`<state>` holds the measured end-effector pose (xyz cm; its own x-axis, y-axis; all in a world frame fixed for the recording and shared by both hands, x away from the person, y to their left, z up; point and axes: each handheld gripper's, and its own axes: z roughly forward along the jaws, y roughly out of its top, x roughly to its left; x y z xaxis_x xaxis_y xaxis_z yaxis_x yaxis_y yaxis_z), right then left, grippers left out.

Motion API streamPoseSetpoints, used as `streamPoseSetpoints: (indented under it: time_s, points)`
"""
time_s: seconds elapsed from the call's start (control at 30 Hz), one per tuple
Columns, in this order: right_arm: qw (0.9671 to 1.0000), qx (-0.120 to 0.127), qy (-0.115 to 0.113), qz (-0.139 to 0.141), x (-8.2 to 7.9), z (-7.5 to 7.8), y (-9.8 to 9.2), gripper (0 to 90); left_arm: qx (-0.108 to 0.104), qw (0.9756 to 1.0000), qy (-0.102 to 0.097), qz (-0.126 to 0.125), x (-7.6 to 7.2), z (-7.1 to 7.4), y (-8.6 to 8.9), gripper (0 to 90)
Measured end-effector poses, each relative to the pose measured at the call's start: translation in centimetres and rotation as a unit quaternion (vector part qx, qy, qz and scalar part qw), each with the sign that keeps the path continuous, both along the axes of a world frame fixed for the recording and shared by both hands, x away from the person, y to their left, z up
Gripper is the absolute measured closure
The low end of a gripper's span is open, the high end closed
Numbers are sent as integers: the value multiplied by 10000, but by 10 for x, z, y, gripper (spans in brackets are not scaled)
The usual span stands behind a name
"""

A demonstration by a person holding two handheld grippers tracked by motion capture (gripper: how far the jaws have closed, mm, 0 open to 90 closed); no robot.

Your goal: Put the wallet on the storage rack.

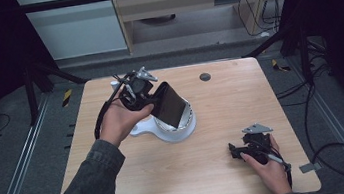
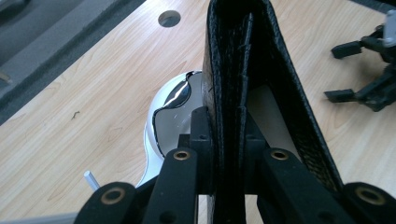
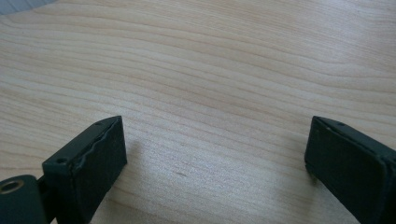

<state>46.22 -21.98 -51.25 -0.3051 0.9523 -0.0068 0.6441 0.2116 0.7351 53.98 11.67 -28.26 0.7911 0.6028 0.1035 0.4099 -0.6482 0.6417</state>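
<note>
A black leather wallet [image 1: 171, 105] is tilted over a white round stand with a shiny metal bowl [image 1: 184, 126] at the table's middle. My left gripper [image 1: 152, 97] is shut on the wallet's near edge. In the left gripper view the wallet [image 2: 243, 70] stands edge-on between the jaws of the left gripper [image 2: 229, 137], with the white stand and bowl [image 2: 173, 108] just behind and below it. My right gripper [image 1: 234, 150] rests open on the table near the front right. In the right gripper view the right gripper [image 3: 215, 149] has bare wood between its wide-apart jaws.
The wooden table [image 1: 241, 98] has a round grey cable hole [image 1: 204, 77] near its back edge, also in the left gripper view as a cable hole [image 2: 169, 18]. Cables [image 1: 339, 155] lie on the floor to the right. The right gripper [image 2: 369, 70] appears far right.
</note>
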Motion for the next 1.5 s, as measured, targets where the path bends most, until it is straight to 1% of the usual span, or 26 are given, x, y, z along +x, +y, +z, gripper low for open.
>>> streamPoseSetpoints:
  time_s: [0.1, 0.2, 0.3, 0.4, 0.43, 0.53, 0.57, 0.67, 0.7, 0.77, 0.9, 0.97, 1.07, 1.17, 1.23, 1.33, 1.5]
  points:
    - [10000, 3, 0, 5, 0, 0, 0, 58, 4, 9999, 117, 3, 7, -8, -3, 806]
    - [10000, 2, 7, 15, 0, 0, 0, 55, 70, 9995, 292, 1, 15, -19, -8, 805]
    - [10000, 0, 8, 23, 0, 0, 0, 54, 169, 9991, 401, -6, 22, -27, -13, 805]
    - [10000, -10, 9, 15, 0, 0, 0, 51, 71, 9988, 489, -23, 26, -31, -17, 804]
    - [10000, -12, 12, 14, 0, 0, 0, 51, 46, 9987, 513, -21, 28, -32, -18, 804]
    - [10000, -6, 15, 17, 0, 0, 0, 51, 25, 9988, 492, 39, 33, -31, -18, 802]
    - [10000, 7, 18, 7, 0, 0, 1, 52, -29, 9987, 493, 94, 34, -32, -17, 801]
    - [10000, -11, 11, 32, 0, 0, 0, 51, -43, 9985, 512, 182, 38, -33, -13, 789]
    - [10000, -6, 16, 30, 0, 0, 0, 51, -53, 9985, 484, 237, 39, -33, -11, 772]
    - [10000, 9, 22, 24, 0, 0, 1, 51, -99, 9986, 348, 376, 40, -32, -8, 725]
    - [10000, 6, 20, 33, 0, 0, 1, 52, -106, 9987, 145, 472, 37, -27, -3, 678]
    - [10000, 7, 20, 34, 0, 0, 1, 51, -114, 9985, 57, 528, 36, -24, 0, 669]
    - [10000, 11, 15, 47, 0, 0, 1, 51, -209, 9976, -134, 648, 32, -19, 6, 664]
    - [10000, 11, 17, 50, 0, 0, 1, 51, -310, 9970, -234, 675, 29, -13, 10, 671]
    - [10000, 9, 21, 47, 0, 0, 1, 51, -296, 9966, -321, 698, 28, -10, 12, 677]
    - [10000, 6, 15, 56, 0, 0, 1, 51, -350, 9958, -407, 738, 26, -7, 13, 676]
    - [10000, 11, 15, 59, -1, 0, 2, 51, -370, 9954, -510, 727, 23, -5, 12, 664]
